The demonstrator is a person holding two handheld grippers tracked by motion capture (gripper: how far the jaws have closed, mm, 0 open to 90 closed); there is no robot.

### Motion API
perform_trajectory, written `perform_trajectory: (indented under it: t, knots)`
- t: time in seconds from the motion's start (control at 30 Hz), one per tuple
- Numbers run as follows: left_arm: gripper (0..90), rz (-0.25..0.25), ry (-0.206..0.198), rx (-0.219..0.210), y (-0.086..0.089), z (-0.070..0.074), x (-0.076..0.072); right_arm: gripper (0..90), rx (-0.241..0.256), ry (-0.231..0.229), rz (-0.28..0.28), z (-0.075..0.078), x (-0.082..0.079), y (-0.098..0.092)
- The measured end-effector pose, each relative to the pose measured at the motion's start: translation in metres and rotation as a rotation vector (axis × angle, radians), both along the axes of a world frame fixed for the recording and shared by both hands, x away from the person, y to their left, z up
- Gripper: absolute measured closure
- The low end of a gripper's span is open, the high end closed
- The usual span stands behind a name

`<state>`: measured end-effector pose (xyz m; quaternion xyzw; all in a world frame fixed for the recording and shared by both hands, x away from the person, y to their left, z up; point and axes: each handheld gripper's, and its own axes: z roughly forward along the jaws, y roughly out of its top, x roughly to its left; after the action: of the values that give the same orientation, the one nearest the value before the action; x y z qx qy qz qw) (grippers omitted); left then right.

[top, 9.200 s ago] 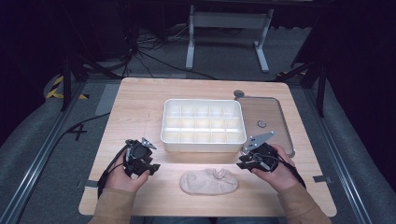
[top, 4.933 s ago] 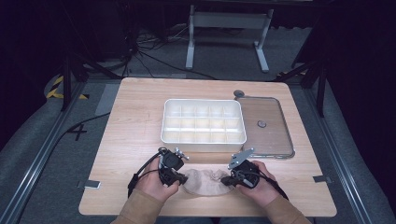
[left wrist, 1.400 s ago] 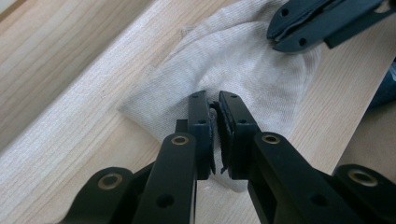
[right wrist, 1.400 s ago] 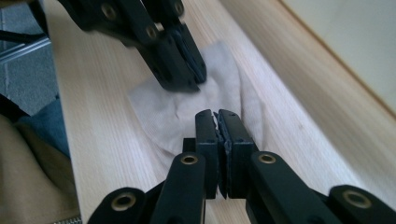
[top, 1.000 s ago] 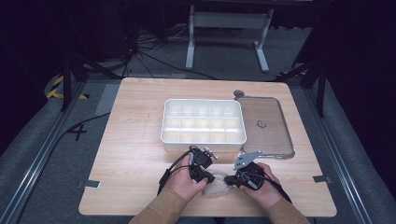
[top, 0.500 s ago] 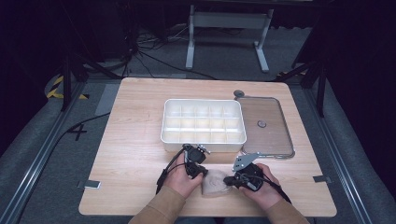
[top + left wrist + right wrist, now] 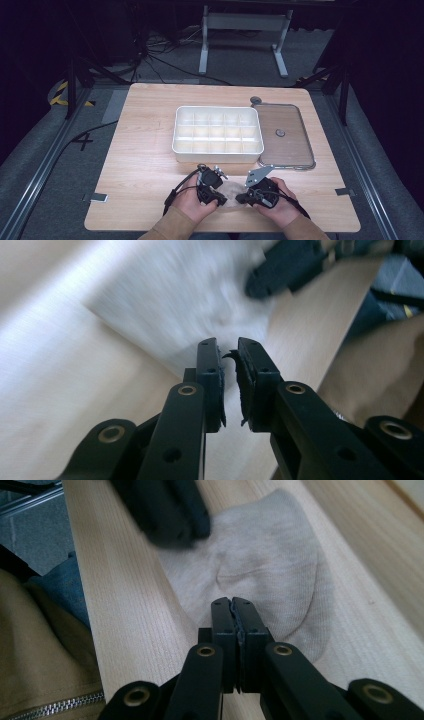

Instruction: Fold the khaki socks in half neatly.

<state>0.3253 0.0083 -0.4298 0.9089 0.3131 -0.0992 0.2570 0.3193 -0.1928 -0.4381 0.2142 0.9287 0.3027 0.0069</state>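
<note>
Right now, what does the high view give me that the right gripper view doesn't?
High view alone: the divided white box, the clear lid to its right, and both hands side by side at the table's near edge. Right gripper view alone: the right gripper's jaws pressed together over the sock's near edge, the sock's folds, and a tan sleeve. Both show the sock on the wood with the left gripper at its far end.

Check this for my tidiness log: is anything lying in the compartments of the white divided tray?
No, in the high view every compartment of the white divided tray shows only its bare pale bottom.
</note>
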Motion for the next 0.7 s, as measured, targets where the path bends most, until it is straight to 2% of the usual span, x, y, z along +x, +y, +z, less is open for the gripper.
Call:
perform_trajectory:
  t: [0.03, 0.1, 0.27, 0.4, 0.43, 0.5, 0.57, 0.63, 0.7]
  knots:
    - [81.1, -0.011, 0.019, 0.017, -0.002, -0.004, -0.001, 89.5, 0.000, 0.000, 0.000, 0.000, 0.000, 0.000]
    - [83.0, -0.012, 0.028, 0.041, -0.005, -0.008, -0.002, 89.6, 0.006, 0.022, -0.005, -0.003, 0.002, 0.000]
    - [85.9, -0.003, 0.037, 0.038, -0.003, -0.009, 0.000, 89.7, 0.029, 0.036, -0.013, -0.005, 0.005, -0.004]
    - [83.0, -0.012, 0.048, 0.031, -0.001, -0.006, -0.001, 89.5, 0.035, 0.040, -0.021, -0.002, 0.006, -0.005]
    - [82.3, -0.008, 0.047, 0.024, 0.000, -0.005, 0.000, 89.6, 0.036, 0.038, -0.021, 0.000, 0.006, -0.006]
    - [81.2, -0.003, 0.067, -0.028, 0.007, 0.001, 0.001, 89.7, 0.051, 0.031, -0.025, 0.004, 0.005, -0.007]
    - [79.1, 0.027, 0.048, -0.065, 0.015, 0.008, 0.002, 89.7, 0.060, 0.017, -0.026, 0.008, 0.006, -0.007]
    - [72.6, 0.060, 0.014, -0.093, 0.022, 0.012, 0.003, 89.8, 0.072, 0.001, -0.029, 0.011, 0.006, -0.006]
    - [72.0, 0.091, -0.016, -0.106, 0.030, 0.016, 0.005, 89.8, 0.083, -0.014, -0.029, 0.015, 0.007, -0.004]
